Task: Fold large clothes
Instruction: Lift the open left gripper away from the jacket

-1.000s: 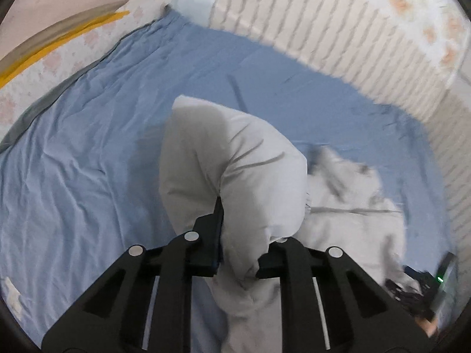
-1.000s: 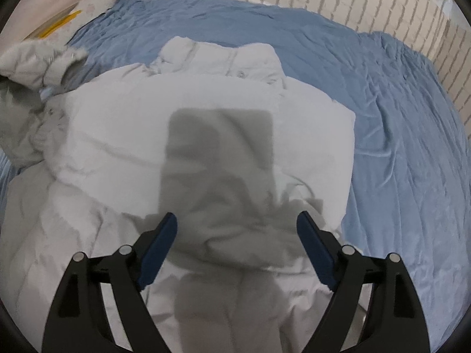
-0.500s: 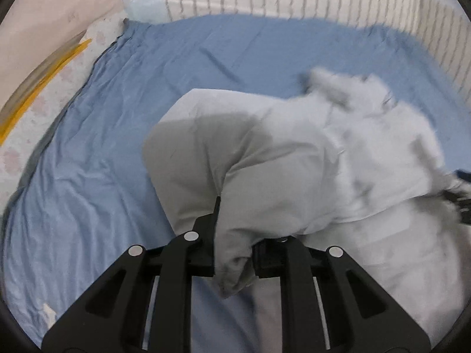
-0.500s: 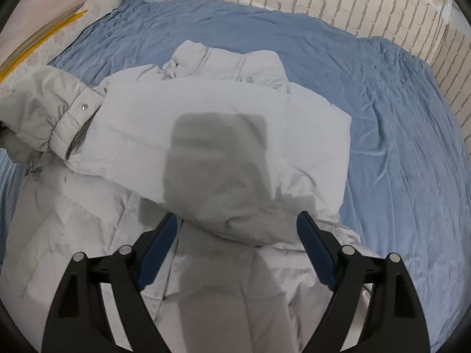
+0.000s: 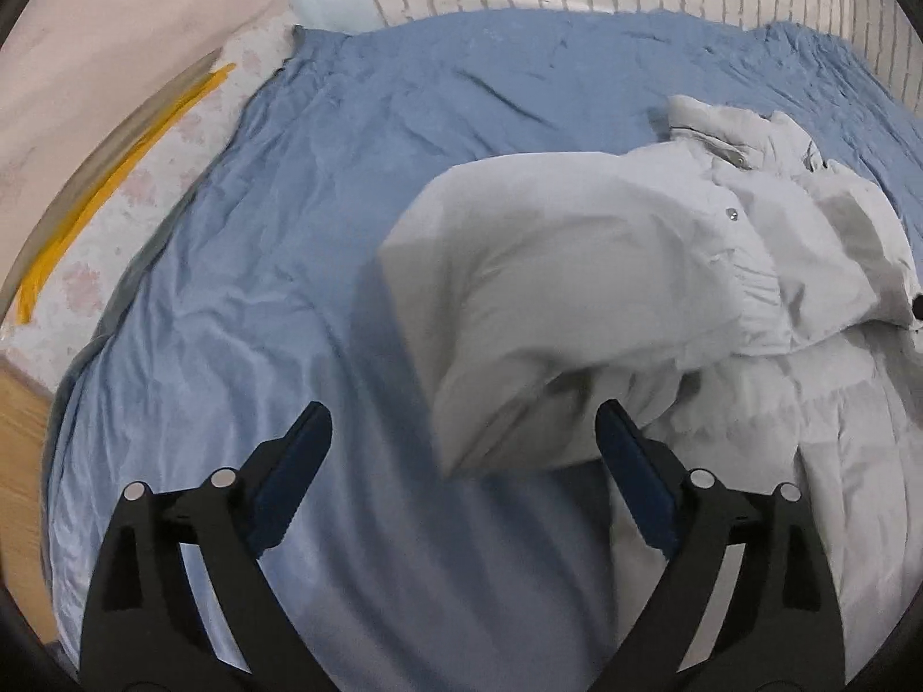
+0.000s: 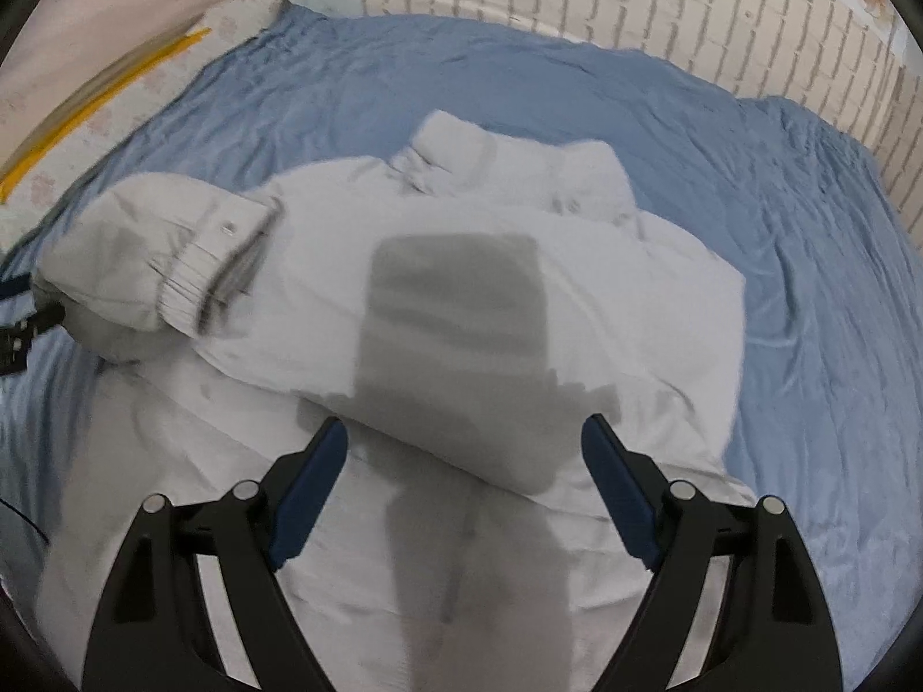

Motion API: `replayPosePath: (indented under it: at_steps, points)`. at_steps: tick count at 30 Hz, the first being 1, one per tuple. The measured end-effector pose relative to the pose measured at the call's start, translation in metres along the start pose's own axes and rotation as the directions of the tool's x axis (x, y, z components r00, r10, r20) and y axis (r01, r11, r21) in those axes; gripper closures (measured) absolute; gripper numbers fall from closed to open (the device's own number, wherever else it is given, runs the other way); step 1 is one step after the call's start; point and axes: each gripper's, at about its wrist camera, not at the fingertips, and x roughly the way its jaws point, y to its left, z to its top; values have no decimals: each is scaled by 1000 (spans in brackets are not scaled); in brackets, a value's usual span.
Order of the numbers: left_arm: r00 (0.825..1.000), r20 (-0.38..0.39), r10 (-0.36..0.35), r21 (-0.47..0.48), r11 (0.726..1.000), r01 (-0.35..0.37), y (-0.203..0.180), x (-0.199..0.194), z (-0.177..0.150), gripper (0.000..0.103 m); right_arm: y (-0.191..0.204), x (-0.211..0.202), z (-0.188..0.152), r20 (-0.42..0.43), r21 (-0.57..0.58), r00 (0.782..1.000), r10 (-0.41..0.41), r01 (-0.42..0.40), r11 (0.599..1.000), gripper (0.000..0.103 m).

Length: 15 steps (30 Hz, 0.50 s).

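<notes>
A pale grey padded jacket (image 6: 507,311) lies on the blue bedsheet (image 6: 807,300), collar toward the brick wall. Its left sleeve (image 5: 565,288) is folded across the body, cuff with a snap button (image 6: 231,226) on top. My left gripper (image 5: 461,438) is open and empty just above the sleeve's bend. My right gripper (image 6: 464,450) is open and empty above the jacket's middle. The other sleeve (image 6: 519,432) lies folded across the chest. The left gripper's edge shows at the far left of the right wrist view (image 6: 17,328).
A white brick-pattern wall (image 6: 634,6) borders the bed at the back and right. A pink floral mattress edge with a yellow strip (image 5: 115,173) runs along the left. Wood floor (image 5: 17,403) shows at the far left. Blue sheet (image 5: 288,230) surrounds the jacket.
My left gripper carried the sleeve rightward over the jacket body, then opened and let it go. The sleeve now rests on the jacket. My right gripper stayed open.
</notes>
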Motion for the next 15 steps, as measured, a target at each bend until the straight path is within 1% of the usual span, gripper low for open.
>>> replayPosePath:
  at_steps: [3, 6, 8, 9, 10, 13, 15]
  points:
    - [999, -3, 33, -16, 999, -33, 26, -11, -12, 11, 17, 3, 10, 1, -7, 1000, 16, -16, 1000, 19]
    - [999, -14, 49, -54, 997, -49, 65, -17, -25, 8, 33, 6, 20, 4, -8, 999, 32, -32, 999, 19]
    - [995, -25, 97, -78, 992, -99, 89, -10, -30, 8, 45, 10, 27, 3, -1, 999, 44, -44, 999, 19]
    - [994, -29, 110, -86, 990, -112, 95, -5, -30, 8, 50, 12, 30, 4, 3, 999, 49, -49, 999, 19]
    - [993, -32, 117, -102, 987, -120, 106, 0, -30, 8, 56, 14, 33, 3, 8, 998, 55, -55, 998, 19]
    - [993, -30, 110, -133, 985, -113, 122, 7, -28, 8, 74, 19, 44, 2, 20, 997, 81, -81, 996, 20]
    - [992, -22, 125, -134, 983, -127, 131, 12, -26, 8, 85, 23, 49, 2, 23, 996, 93, -93, 995, 20]
